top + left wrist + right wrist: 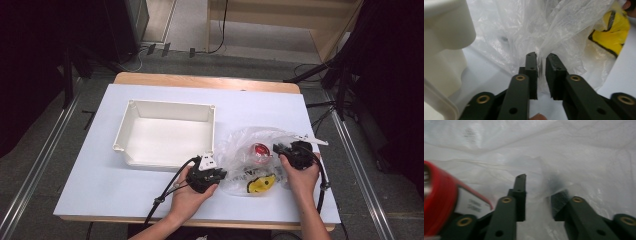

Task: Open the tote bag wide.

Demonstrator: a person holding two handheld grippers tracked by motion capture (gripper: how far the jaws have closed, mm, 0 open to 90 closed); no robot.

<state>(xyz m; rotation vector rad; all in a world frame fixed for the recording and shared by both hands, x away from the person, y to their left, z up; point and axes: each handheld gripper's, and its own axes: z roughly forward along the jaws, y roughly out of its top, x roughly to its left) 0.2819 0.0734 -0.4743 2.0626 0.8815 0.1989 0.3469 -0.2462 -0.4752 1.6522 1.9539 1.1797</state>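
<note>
- While the clear plastic bag [250,155] lies on the table [100,185] between both grippers, a fold is caught between the left gripper's [541,60] narrow jaws.
- Film is draped over the right gripper [541,187], half open.

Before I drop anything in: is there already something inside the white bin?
No, the white bin shows a bare floor in the high view; the red and yellow items sit in the plastic bag beside it.

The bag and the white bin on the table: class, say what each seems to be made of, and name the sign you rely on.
The bag looks like thin clear plastic film: it crinkles, catches the light, and a red item and a yellow item show through it. The white bin seems to be rigid moulded plastic with a smooth, faintly glossy finish, going by its even walls and rounded corner posts; that much is only probable.
</note>
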